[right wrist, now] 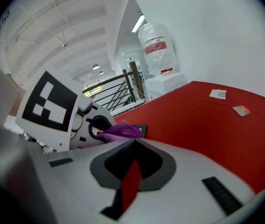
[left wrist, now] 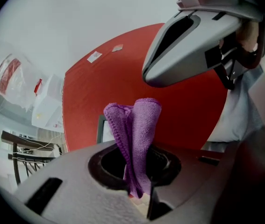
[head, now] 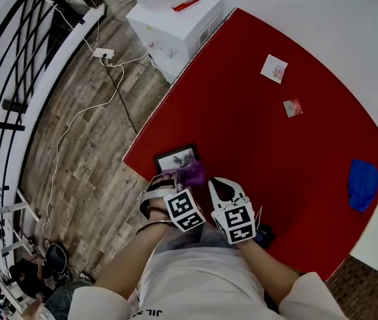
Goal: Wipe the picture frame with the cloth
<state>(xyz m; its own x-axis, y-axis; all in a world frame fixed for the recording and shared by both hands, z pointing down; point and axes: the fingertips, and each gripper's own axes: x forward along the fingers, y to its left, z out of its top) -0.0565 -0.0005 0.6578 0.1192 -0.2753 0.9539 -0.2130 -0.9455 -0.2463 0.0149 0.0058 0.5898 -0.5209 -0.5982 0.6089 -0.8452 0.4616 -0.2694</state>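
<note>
From the head we look steeply down on the red rectangular tabletop (head: 275, 152). Our two gripper cameras ride close behind their jaws, looking low across that same tabletop; both catch the purple folded microfibre cloth (left wrist: 139, 125).

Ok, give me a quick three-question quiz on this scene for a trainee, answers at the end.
1. Multiple choice: what is clamped in the left gripper? A) a sponge B) the purple cloth C) a card
2. True or false: the right gripper grips the picture frame.
3. Fill in: the blue cloth lies near the far right edge of the ___ table.
Key: 1 B; 2 false, its jaws hold nothing; 3 red.
</note>
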